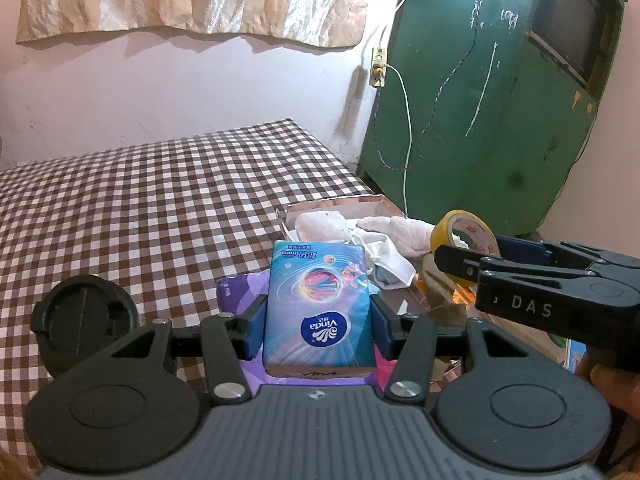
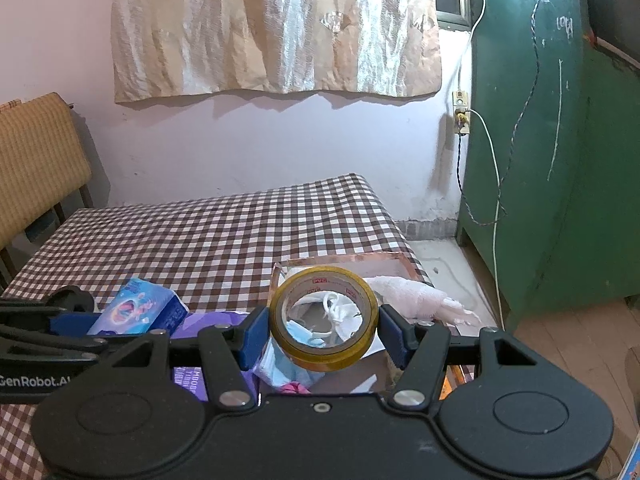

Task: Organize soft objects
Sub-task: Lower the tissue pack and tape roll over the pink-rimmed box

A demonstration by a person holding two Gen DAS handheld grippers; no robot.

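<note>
Left wrist view: a blue tissue pack point(image 1: 318, 304) is clamped by its long sides in the left gripper point(image 1: 318, 330) above a checkered desk point(image 1: 140, 208). At 2 o'clock, a tape roll point(image 2: 324, 318) is held across its rim by the right gripper point(image 2: 324, 336), above an open box point(image 2: 384, 262) of white cloths point(image 1: 400, 232). The pack is judged light and squashy, so gentle side pressure is advised.

Blue tissue pack point(image 1: 318, 304) — clamped upright; tape roll point(image 2: 324, 318) likewise.

Both my grippers look the same: black plastic bodies, blue pads on my fingers point(image 1: 256, 330), silver screws at the pivots, round black discs behind, white "DAS" and "GenRobot.AI" lettering.
</note>
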